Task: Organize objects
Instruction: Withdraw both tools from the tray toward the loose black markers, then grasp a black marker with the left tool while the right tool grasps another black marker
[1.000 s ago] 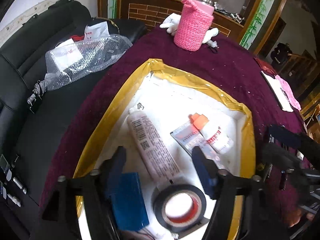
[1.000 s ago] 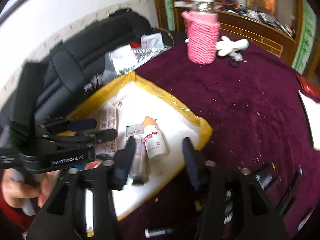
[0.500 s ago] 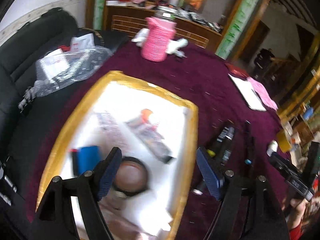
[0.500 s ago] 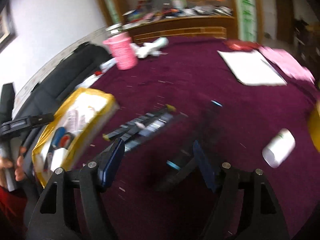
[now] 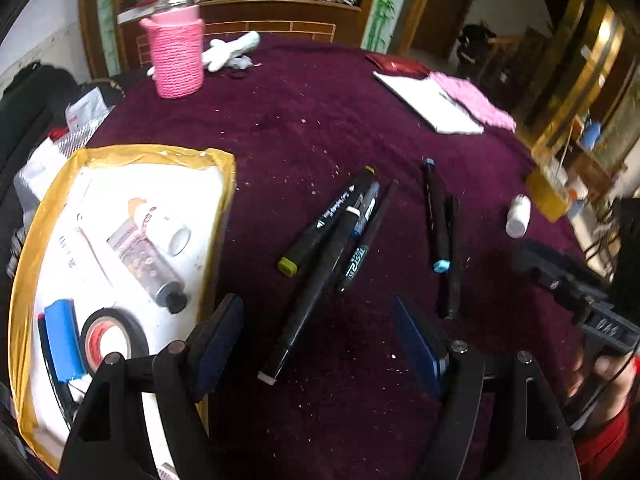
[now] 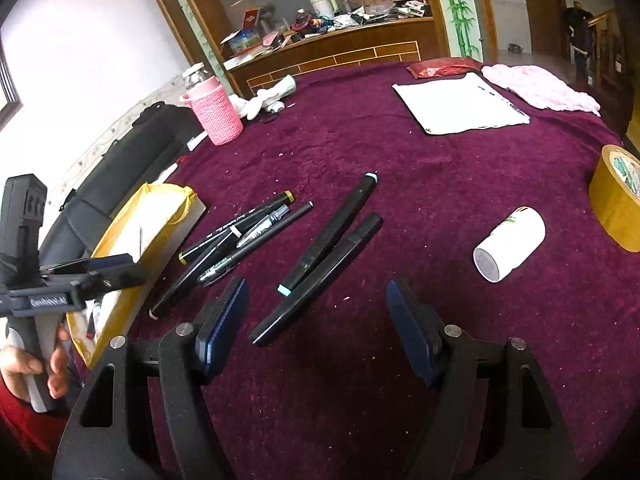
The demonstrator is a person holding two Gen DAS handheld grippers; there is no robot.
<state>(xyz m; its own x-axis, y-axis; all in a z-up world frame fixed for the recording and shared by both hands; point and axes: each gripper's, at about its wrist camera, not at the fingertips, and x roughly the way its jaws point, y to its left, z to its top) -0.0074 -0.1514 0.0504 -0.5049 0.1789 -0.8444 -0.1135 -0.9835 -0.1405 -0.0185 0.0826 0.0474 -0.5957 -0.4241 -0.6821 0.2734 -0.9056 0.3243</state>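
Now, from your left wrist view, your left gripper is wide apart with nothing in it, above a long black marker. The yellow-edged tray lies at nine o'clock.

From your right wrist view, your right gripper gapes empty too (two black pens just ahead). A white bottle lies at two o'clock.

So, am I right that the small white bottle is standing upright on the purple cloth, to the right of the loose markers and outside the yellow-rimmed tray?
Not quite: the white bottle is lying on its side, not upright; the right wrist view shows its round base facing the camera. The rest holds: it rests on the purple cloth, right of the markers, outside the tray.
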